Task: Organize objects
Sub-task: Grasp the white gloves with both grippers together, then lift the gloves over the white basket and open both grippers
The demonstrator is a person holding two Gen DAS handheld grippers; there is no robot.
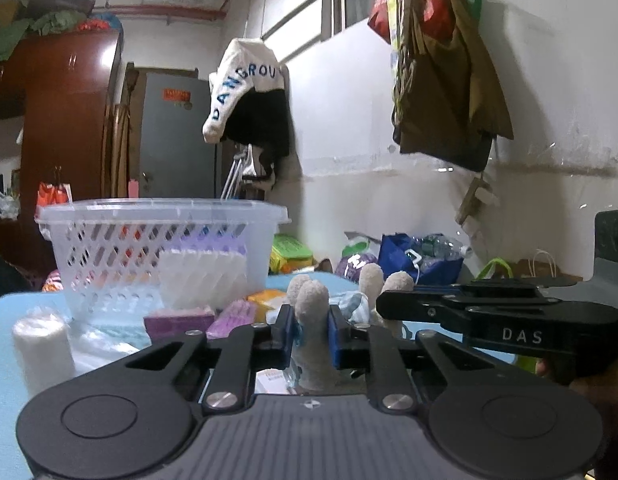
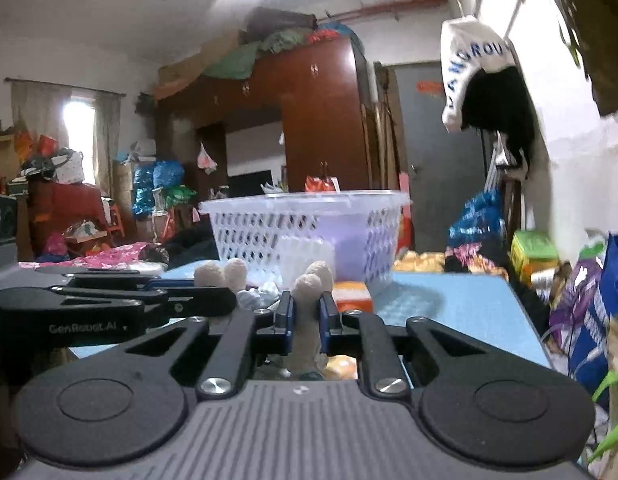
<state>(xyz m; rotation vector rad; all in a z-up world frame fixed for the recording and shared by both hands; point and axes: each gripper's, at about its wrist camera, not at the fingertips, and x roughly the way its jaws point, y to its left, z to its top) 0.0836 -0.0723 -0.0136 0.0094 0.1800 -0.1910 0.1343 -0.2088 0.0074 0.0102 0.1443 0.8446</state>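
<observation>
A cream fuzzy soft toy with several rounded limbs is held between both grippers above the blue table. My left gripper (image 1: 311, 330) is shut on one pair of its limbs (image 1: 313, 320). My right gripper (image 2: 305, 322) is shut on another limb (image 2: 307, 312). In the left wrist view the right gripper (image 1: 393, 306) comes in from the right, shut on the far limbs. In the right wrist view the left gripper (image 2: 223, 302) comes in from the left. A clear white lattice basket (image 1: 149, 248) stands behind on the table, holding purple and white items; it also shows in the right wrist view (image 2: 309, 232).
On the blue table (image 1: 1, 328) lie a white roll (image 1: 43, 344), purple packs (image 1: 181, 320), and an orange box (image 2: 351, 296). Bags and a green box (image 1: 291, 250) pile against the wall. Clothes and bags hang above.
</observation>
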